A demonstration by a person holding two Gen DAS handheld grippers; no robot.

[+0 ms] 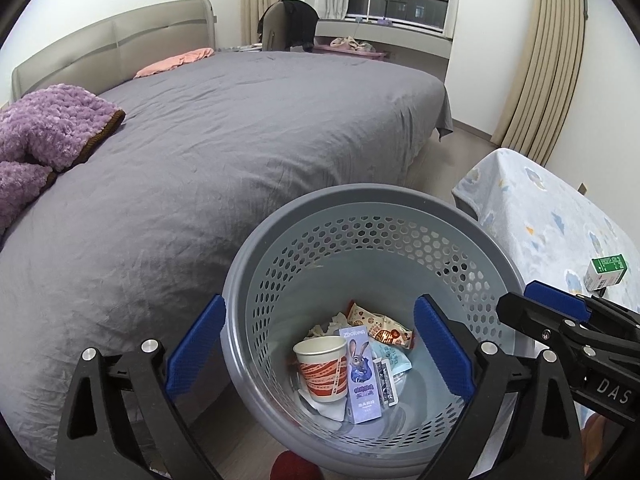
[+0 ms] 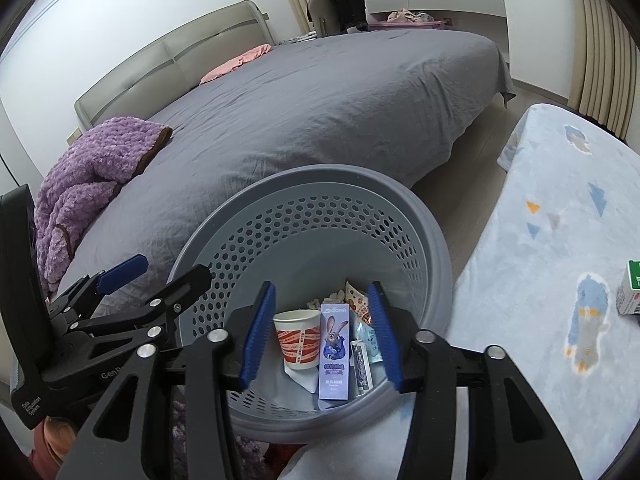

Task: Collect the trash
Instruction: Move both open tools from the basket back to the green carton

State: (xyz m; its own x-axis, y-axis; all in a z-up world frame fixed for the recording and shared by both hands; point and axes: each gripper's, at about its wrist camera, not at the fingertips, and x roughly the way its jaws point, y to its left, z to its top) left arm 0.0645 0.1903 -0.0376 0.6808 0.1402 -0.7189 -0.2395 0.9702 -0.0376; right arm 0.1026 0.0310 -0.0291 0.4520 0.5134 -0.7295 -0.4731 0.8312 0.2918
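In the left wrist view the left gripper point(image 1: 318, 344) is spread wide and empty above the grey basket point(image 1: 280, 236), where a paper cup point(image 1: 321, 368) and a purple box point(image 1: 361, 376) lie. In the right wrist view the right gripper point(image 2: 320, 336) is also released, holding nothing, over this basket point(image 2: 424, 216).

Wide bed under a wrinkled grey sheet point(image 1: 248, 128), beige padded headboard point(image 1: 112, 44) behind. On it, fluffy purple knitted blanket point(image 1: 44, 128) and pink pillow point(image 1: 176, 60). Beige pleated curtain point(image 1: 540, 64) at right.
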